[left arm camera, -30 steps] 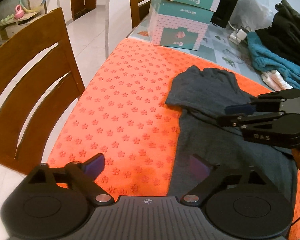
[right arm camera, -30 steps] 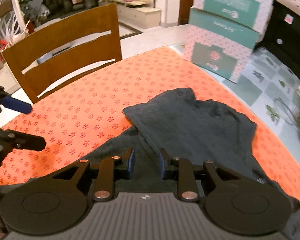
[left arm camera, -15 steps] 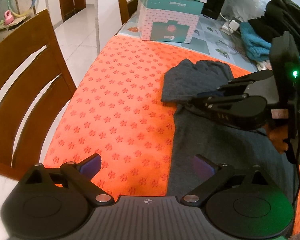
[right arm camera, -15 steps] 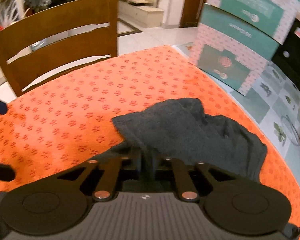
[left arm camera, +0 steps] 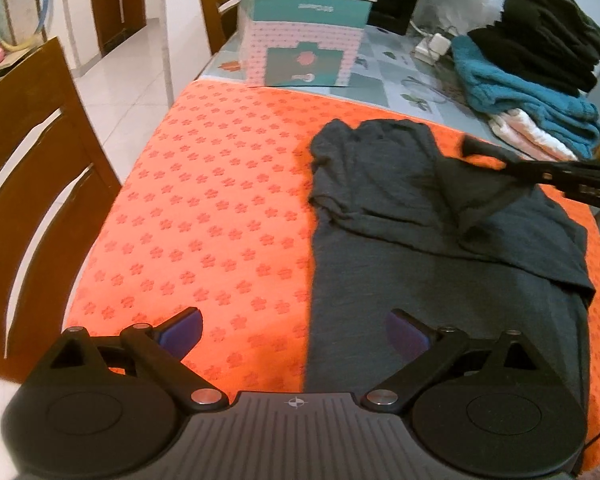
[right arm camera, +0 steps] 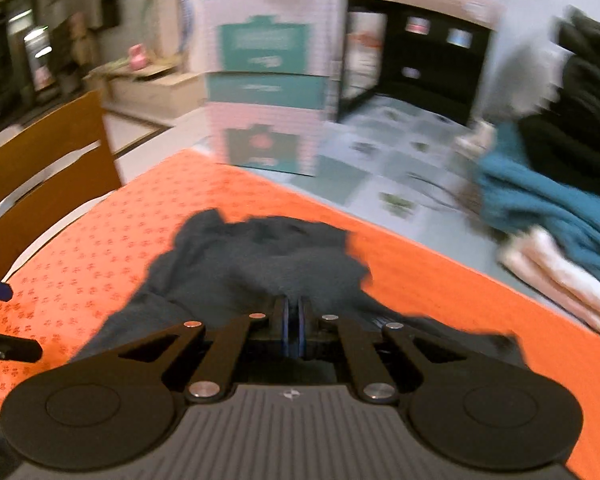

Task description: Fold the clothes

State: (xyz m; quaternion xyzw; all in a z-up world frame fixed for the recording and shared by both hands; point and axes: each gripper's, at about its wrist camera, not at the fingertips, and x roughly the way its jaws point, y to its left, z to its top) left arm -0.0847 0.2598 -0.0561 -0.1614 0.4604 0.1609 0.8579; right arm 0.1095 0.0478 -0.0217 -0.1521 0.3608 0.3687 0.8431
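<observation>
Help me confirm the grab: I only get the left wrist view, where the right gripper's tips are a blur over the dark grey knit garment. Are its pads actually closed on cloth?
Observer: Yes. In the right wrist view the right gripper is shut, its blue pads pinching a fold of the dark grey knit garment.
Operator: Is the cloth taut or slack ahead of it?
Observer: Slack. It heaps up in a bunched ridge running right to the pads, with the orange flower-patterned mat bare on both sides.
</observation>
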